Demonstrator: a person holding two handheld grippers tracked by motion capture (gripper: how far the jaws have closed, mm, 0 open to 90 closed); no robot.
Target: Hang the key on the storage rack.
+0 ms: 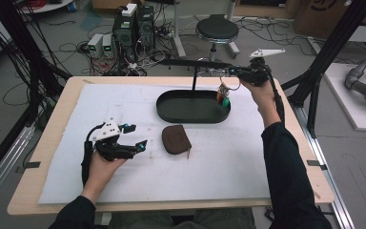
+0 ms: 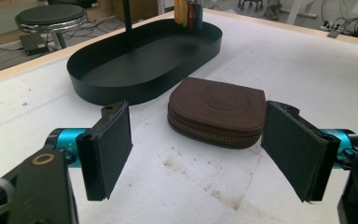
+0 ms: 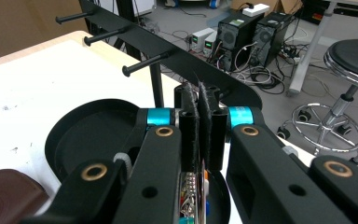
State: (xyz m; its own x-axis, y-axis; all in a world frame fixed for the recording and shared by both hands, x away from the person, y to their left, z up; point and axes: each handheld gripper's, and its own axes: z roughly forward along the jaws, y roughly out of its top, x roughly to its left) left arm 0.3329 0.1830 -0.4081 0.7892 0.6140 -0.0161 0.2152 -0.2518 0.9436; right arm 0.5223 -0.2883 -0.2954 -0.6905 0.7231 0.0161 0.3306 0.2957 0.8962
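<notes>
My right tool [image 3: 199,119] is pinched shut on a keyring [image 1: 223,93], my forearm stretched out, wrist raised beside the black rack's pegs [image 3: 144,64]. The keys hang with red and green tags above the black oval tray [image 1: 171,112]. My left tool [image 2: 196,154] rests wide open on the tabletop [image 1: 228,162], facing the brown zip pouch [image 2: 219,109].

A robotics lab work station

Desktop computers [image 1: 134,26] and tangled cables [image 1: 71,47] crowd the concrete floor at twelve o'clock beyond the tabletop [image 1: 52,143], a round stool [image 1: 217,29] beside them, black frame struts [image 1: 336,43] at two o'clock.
</notes>
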